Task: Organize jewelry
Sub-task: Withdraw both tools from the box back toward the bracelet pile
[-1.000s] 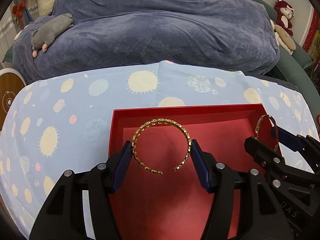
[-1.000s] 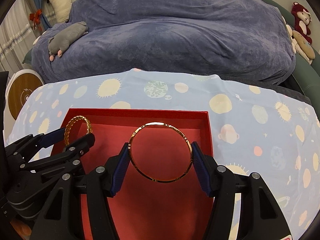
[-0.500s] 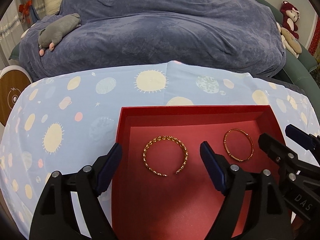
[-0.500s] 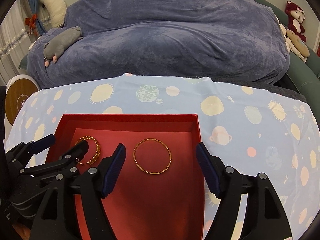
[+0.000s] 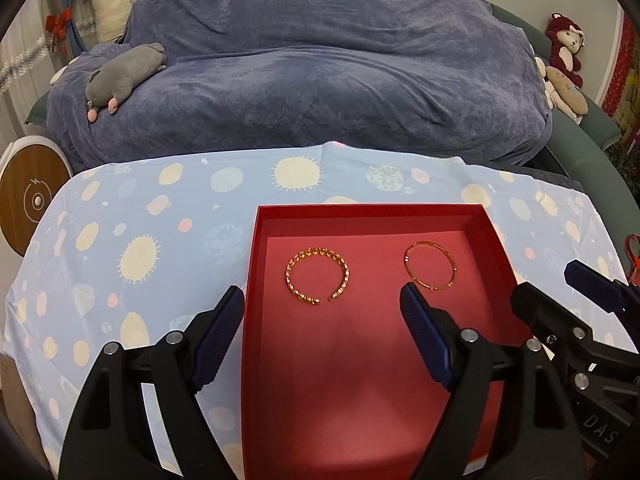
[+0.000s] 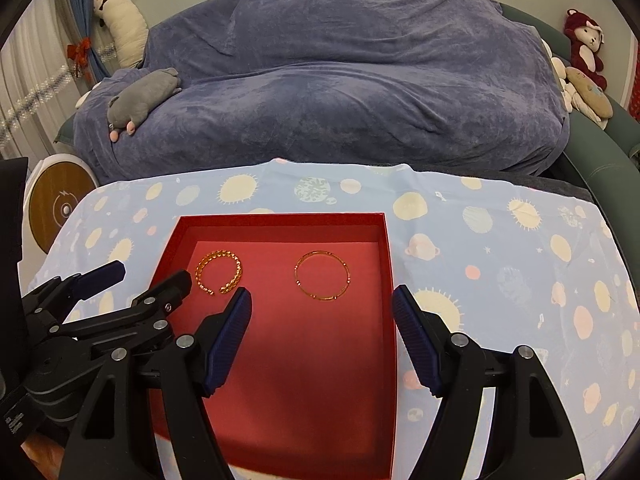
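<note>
Bracelets, both gold, lie flat in our red box [image 5: 494,240]: a chain-textured cuff [image 5: 317,276], its gap facing us, left of a thin smooth bangle [image 5: 430,265]. Our left gripper [image 5: 322,310] and right gripper [image 6: 322,314] hover above them, wide open and empty.

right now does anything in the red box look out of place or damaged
Nothing stands out. The open cuff bracelet and the thin round bangle lie flat and apart on the floor of the red box. The cuff's gap looks like its design, not a break. Both claws are open and empty.
</note>
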The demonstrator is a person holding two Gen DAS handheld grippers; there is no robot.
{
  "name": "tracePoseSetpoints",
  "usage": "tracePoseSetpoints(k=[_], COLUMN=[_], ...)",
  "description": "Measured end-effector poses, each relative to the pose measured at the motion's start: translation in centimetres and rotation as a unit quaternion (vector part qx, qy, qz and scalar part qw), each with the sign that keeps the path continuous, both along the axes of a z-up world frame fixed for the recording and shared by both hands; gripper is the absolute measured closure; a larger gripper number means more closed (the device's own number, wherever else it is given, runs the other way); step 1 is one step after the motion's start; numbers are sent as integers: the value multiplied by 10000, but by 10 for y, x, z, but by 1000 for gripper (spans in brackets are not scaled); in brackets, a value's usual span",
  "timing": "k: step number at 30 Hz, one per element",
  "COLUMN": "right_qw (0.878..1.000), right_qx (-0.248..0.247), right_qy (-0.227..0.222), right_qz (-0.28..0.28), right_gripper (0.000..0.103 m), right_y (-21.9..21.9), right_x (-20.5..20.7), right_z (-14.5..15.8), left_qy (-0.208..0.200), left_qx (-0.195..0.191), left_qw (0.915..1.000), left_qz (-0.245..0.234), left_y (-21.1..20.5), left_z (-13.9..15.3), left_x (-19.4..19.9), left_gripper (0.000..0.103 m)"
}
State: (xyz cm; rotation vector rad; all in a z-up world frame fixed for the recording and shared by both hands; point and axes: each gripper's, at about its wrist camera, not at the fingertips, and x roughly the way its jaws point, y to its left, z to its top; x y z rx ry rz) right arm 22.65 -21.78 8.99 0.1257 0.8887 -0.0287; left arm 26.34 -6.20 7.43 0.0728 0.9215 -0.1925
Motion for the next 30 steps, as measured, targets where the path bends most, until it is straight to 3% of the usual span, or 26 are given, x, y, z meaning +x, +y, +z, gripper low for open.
tracePoseSetpoints(k=[5, 10, 21, 30], right_qw=[9997, 9999, 9986, 9974], right_qx=[-170, -88, -106, -340], right_qy=[-173, -119, 356, 597], right_qz=[83, -56, -370, -205], right_gripper=[33, 33, 33, 37], right_y=[8, 5, 4, 18], right_x=[-46, -96, -198, -227], right_z=[15, 12, -38, -75], left_qy=[-127, -45, 447, 590], left_qx=[52, 31, 171, 24], left_qw=[9999, 10000, 9986, 9976], left_qz=[-88, -40, 239, 362], left_y=[9, 26, 61, 67], left_z=[13, 8, -47, -76], left_x=[-43, -88, -180, -228], left_gripper=[25, 25, 25, 25])
